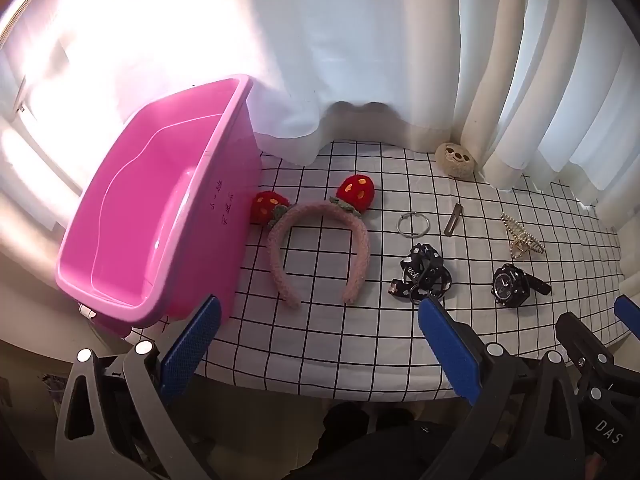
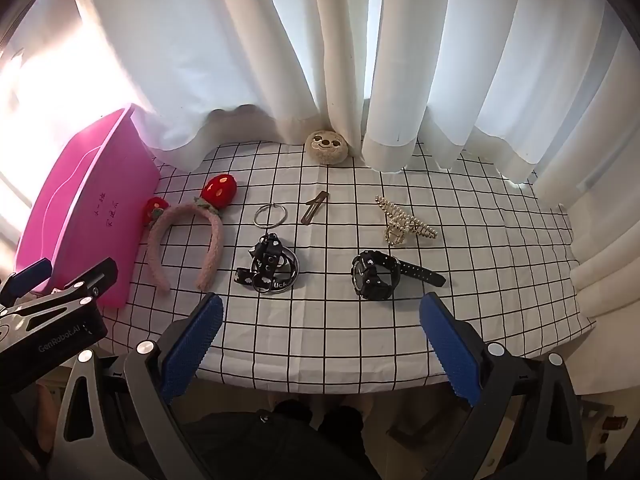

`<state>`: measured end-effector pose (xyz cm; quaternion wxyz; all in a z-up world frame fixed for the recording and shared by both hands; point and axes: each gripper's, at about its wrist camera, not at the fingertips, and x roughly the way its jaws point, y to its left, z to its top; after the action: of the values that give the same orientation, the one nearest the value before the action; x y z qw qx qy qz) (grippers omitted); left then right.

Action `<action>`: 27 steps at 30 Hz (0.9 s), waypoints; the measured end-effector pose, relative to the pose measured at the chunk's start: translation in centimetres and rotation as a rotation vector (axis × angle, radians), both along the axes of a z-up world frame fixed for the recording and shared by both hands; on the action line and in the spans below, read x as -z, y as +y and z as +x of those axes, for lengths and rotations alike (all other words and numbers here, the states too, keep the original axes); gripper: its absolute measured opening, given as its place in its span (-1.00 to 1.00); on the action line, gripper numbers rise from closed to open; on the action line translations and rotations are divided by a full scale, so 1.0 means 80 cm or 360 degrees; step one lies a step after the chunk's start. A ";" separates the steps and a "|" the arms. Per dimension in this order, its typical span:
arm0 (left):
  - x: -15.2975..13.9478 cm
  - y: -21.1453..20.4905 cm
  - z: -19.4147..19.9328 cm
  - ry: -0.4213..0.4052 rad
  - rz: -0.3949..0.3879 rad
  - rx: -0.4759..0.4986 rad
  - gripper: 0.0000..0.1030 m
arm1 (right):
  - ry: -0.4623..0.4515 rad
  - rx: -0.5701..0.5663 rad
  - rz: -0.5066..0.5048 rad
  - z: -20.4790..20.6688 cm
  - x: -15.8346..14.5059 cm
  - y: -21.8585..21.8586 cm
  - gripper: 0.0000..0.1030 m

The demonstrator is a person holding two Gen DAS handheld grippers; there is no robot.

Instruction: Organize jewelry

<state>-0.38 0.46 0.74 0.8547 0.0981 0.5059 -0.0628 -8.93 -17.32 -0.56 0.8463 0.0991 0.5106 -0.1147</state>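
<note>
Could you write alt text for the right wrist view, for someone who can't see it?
Open blue-padded tongs hover over a grid-patterned tablecloth strewn with accessories: a pink strawberry headband, silver ring, hair clip, pearl claw clip, black lanyard and black watch. A pink bin stands at left, white curtains behind.

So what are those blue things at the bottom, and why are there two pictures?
They are the pads of two grabbing tools a person holds, with a camera on each, hence two pictures. The left hand-held gripper and the right hand-held gripper are both wide open, holding nothing. On the checked cloth lie a strawberry headband, a ring, a flat clip, a black strap, a pearl claw clip, a watch and a smiley toy. The pink tub on the left is empty.
</note>
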 end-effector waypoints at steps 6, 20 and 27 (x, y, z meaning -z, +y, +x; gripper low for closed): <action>0.001 0.000 0.000 -0.0002 0.0002 0.0000 0.89 | 0.0000 -0.0002 -0.0002 -0.001 -0.002 0.001 0.83; 0.003 0.006 -0.001 -0.0002 0.0003 -0.0003 0.89 | 0.0001 -0.0002 0.0009 0.002 -0.007 0.005 0.83; 0.002 0.006 -0.001 -0.0002 0.0007 -0.0005 0.89 | -0.0008 -0.0005 0.0020 0.001 -0.005 0.002 0.83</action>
<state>-0.44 0.96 0.56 0.8548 0.0993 0.5057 -0.0603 -8.83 -17.18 -0.18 0.8471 0.1038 0.5095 -0.1100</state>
